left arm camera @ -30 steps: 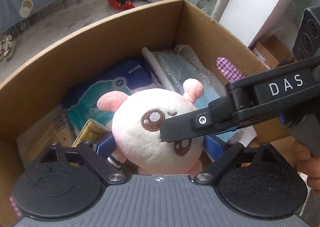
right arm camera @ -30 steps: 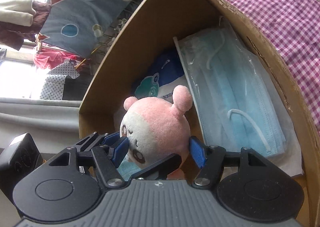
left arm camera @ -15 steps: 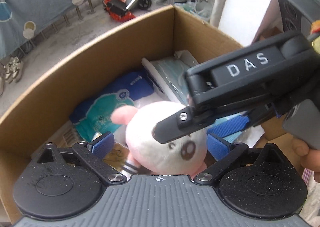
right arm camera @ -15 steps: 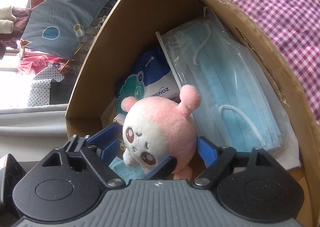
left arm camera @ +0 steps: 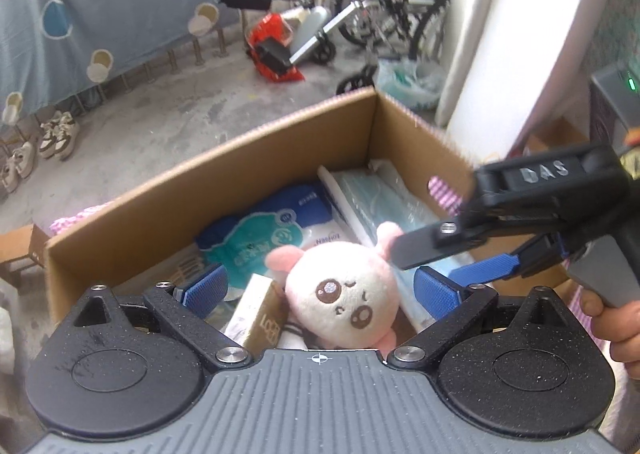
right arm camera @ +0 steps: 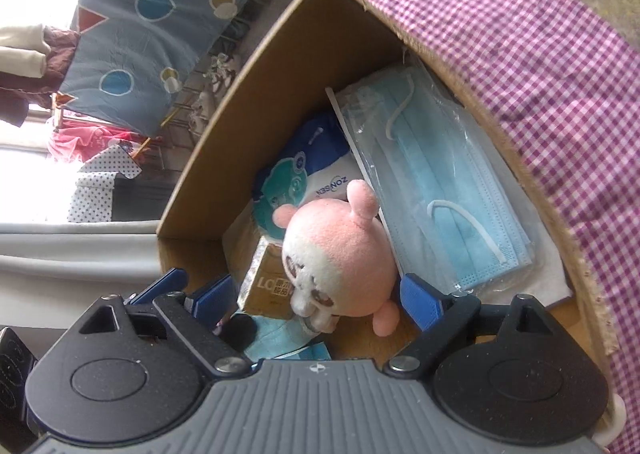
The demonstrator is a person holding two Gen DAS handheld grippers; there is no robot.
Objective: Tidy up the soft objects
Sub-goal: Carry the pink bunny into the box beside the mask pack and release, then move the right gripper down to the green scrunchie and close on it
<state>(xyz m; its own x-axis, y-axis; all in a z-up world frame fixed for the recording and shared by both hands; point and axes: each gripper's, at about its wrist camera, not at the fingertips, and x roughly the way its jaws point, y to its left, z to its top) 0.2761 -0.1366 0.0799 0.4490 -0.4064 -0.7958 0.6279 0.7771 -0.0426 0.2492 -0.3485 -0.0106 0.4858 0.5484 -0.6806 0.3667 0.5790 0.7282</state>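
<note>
A pink and white plush toy [left arm camera: 344, 296] lies inside an open cardboard box [left arm camera: 256, 181], on top of other packs. It also shows in the right wrist view [right arm camera: 340, 266], inside the box [right arm camera: 280, 93]. My left gripper [left arm camera: 320, 288] is open above the box, its blue pads either side of the toy, not touching it. My right gripper [right arm camera: 316, 298] is open too, pads apart from the toy. The right gripper shows in the left wrist view [left arm camera: 520, 230], over the box's right side.
The box also holds a bag of blue face masks [right arm camera: 440, 189], a blue and teal wipes pack [right arm camera: 308, 177] and a small gold carton [right arm camera: 268, 282]. The box stands on a purple checked cloth [right arm camera: 520, 45]. Bicycles, a wheelchair and shoes are on the floor beyond.
Both grippers have opened, let go of the plush toy and pulled back upward. The toy now rests in the box.
</note>
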